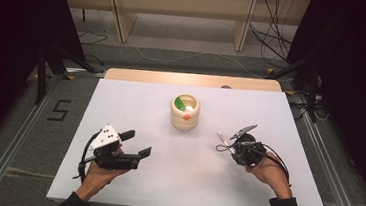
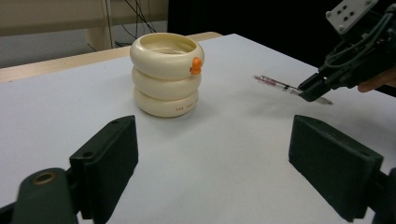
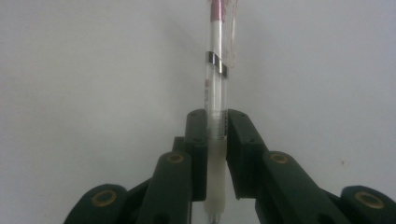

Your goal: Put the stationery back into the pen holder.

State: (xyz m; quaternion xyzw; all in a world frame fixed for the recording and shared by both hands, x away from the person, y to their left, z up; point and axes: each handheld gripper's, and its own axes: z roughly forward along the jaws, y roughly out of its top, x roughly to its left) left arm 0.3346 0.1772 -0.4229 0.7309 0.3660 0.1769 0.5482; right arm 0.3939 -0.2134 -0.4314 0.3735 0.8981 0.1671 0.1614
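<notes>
The right hand-held gripper point(image 1: 232, 139) clamps a clear pen point(image 3: 216, 88) right of the cream holder point(image 1: 185, 112). The left hand-held gripper point(image 1: 136, 144) gapes wide, with bare table point(image 1: 136, 94) around it.

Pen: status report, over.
Right gripper shut on pen, lifted off table. Left gripper open, empty. Cream holder ahead, path clear.

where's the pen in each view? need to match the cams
High view: pen right of centre, clamped in the right gripper, jutting up-left over the white table.
Left gripper view: pen upper right, held level above the table by that gripper.
Right gripper view: pen centre, running straight up from between the shut jaws.
Shared landmark: the cream ringed pot, centre in the high view, upper left of centre in the left gripper view.
</notes>
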